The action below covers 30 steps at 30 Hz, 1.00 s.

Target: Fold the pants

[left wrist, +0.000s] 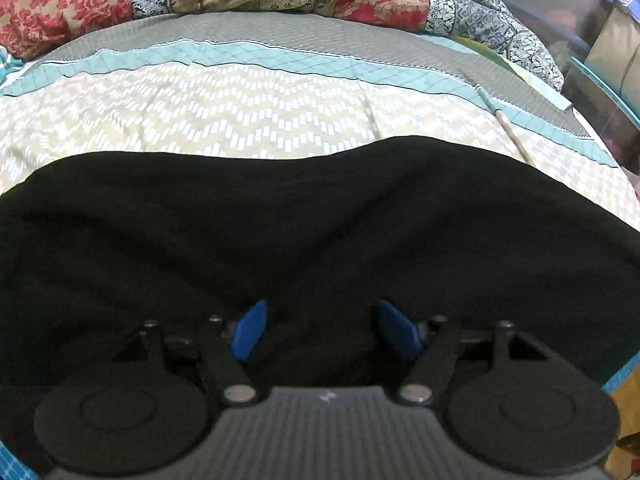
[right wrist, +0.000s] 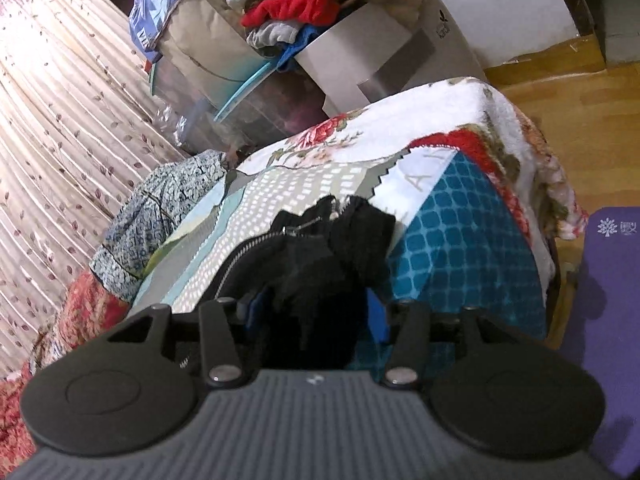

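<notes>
I saw the black pants (left wrist: 320, 220) spread flat across the bed (left wrist: 224, 112). My left gripper (left wrist: 324, 330) pointed down over them, its blue pads (left wrist: 250, 330) apart, with dark cloth lying under and between them; I could not tell whether they touched it. My right gripper (right wrist: 316, 312) had a bunched, zippered end of the pants (right wrist: 320, 256) between its fingers, near the bed's corner; the cloth hid the pads, so I couldn't tell whether they were clamped.

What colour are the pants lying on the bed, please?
Black; the pants show best in the left wrist view, spread across the patterned bedspread.
</notes>
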Motion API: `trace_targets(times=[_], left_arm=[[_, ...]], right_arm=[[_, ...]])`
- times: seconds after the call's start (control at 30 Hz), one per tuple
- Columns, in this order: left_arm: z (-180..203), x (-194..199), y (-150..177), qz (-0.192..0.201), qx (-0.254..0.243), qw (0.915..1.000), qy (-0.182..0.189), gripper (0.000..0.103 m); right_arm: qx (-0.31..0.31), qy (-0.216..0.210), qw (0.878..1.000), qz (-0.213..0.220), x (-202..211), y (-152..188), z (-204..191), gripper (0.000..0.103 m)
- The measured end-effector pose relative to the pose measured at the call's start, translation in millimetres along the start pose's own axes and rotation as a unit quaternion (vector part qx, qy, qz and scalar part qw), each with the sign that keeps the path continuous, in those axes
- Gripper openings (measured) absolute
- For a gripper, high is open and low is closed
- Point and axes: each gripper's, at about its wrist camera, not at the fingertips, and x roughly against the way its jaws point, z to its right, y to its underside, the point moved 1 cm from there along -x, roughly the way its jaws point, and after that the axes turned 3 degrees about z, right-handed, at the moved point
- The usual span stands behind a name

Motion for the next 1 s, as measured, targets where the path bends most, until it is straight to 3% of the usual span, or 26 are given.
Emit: trace_targets(times=[0.07, 0.1, 0.23, 0.33, 0.43, 0.57, 0.67, 0.77, 0.8, 0.87, 0.9, 0.93, 1.0], left_arm=[[1.5, 0.7, 0.5, 0.0, -0.001, 1.0, -0.002, 0.066], [1.0, 0.9, 0.6, 0.001, -0.001, 1.0, -0.002, 0.066], [-1.8, 2.9, 0.3, 0.001, 0.005, 1.0, 0.002, 0.066], [-2.6, 7.0, -0.7, -0.003, 0.01, 0.9999, -0.001, 0.066], [-4.7, 18.3, -4.8, 0.0, 0.03, 0.9995, 0.008, 0.066], [-15.5, 38.8, -8.4, 0.018, 0.059, 0.9977, 0.027, 0.066], [-28.1, 50.1, -6.2, 0.024, 0.078, 0.9962, 0.029, 0.066], [-45.4, 61.3, -1.7, 0.025, 0.103, 0.9939, 0.031, 0.066], [-52.1, 66.1, 0.0, 0.026, 0.111, 0.9929, 0.033, 0.066], [-65.0, 78.3, 3.5, 0.034, 0.121, 0.9915, 0.032, 0.067], [-71.5, 85.4, 5.2, 0.041, 0.124, 0.9909, 0.033, 0.067], [-78.5, 92.6, 6.6, 0.049, 0.127, 0.9901, 0.033, 0.067], [-93.9, 105.9, 11.1, 0.063, 0.138, 0.988, 0.03, 0.07]], right_arm=[[0.006, 0.0, 1.0, -0.002, -1.7, -4.6, 0.0, 0.034], [0.014, 0.002, 1.0, -0.007, -2.3, -6.1, -2.0, 0.031], [0.059, 0.016, 0.998, -0.004, 3.9, -7.0, -19.7, 0.025], [0.116, 0.0, 0.993, 0.012, 16.7, -5.8, -50.2, 0.023], [0.227, -0.032, 0.973, 0.023, 34.1, 6.8, -101.2, 0.023], [0.396, -0.11, 0.912, 0.008, 57.8, 58.6, -166.2, 0.024], [0.497, -0.159, 0.852, -0.04, 62.8, 119.6, -195.4, 0.027], [0.585, -0.158, 0.786, -0.123, 48.0, 181.7, -202.4, 0.035], [0.617, -0.15, 0.761, -0.131, 45.9, 199.6, -201.7, 0.037], [0.68, -0.135, 0.715, -0.085, 58.3, 218.7, -204.9, 0.045], [0.691, -0.139, 0.705, -0.083, 63.6, 218.2, -207.4, 0.05], [0.69, -0.149, 0.703, -0.085, 69.4, 213.6, -209.5, 0.053], [0.668, -0.183, 0.715, -0.094, 83.5, 195.1, -212.7, 0.056]])
